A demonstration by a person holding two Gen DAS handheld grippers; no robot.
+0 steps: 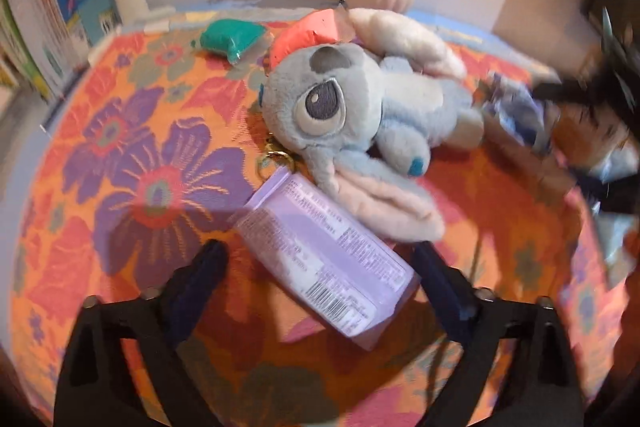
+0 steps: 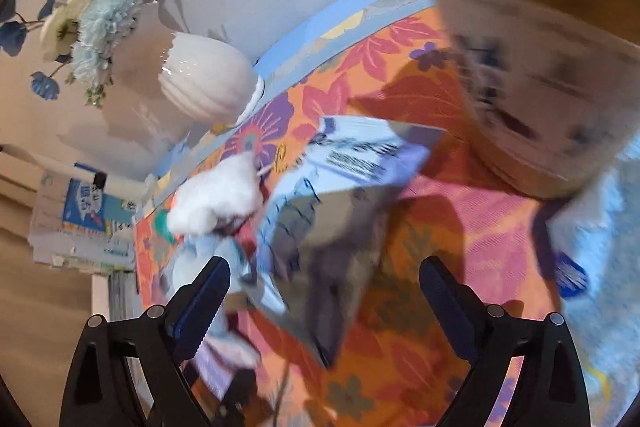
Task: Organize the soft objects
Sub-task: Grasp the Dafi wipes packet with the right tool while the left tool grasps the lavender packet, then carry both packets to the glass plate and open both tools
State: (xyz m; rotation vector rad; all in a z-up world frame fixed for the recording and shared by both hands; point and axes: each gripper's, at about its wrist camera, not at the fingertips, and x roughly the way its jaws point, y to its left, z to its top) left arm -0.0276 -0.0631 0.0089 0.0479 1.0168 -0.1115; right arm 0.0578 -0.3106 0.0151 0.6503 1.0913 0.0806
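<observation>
A: I'm holding the left gripper (image 1: 320, 259) over the purple packet (image 1: 324, 259). Its fingers are standing spread, one on each side of the packet. The right finger (image 1: 440, 283) is sitting at the packet's edge; contact I can't confirm. The left finger (image 1: 200, 279) is standing clear, with bare floral cloth (image 1: 120, 155) between it and the packet.

B: What's worrying you there?

A: The plush toy (image 1: 360, 119) is lying just beyond the fingertips, one ear draped on the packet's far end. If I'm closing and lifting now, I'm probably dragging the ear along, or the slick packet is skating off sideways because the fingers are meeting it unevenly. There's a gold clip (image 1: 276, 157) at the packet's far left corner too, a possible snag.

B: And the right side?

A: The right gripper (image 2: 324, 291) is also standing wide, nothing pinched. A blue-grey pouch (image 2: 336, 219) is lying between and ahead of the fingers, badly blurred. The left finger (image 2: 204, 299) is crowding white fluffy material (image 2: 216, 195) and other soft stuff. Closing blind here, I'm risking grabbing two things at once. The container (image 2: 540, 99) is looming ahead of the right finger (image 2: 448, 299), so a swing that way is risking a knock.
</observation>
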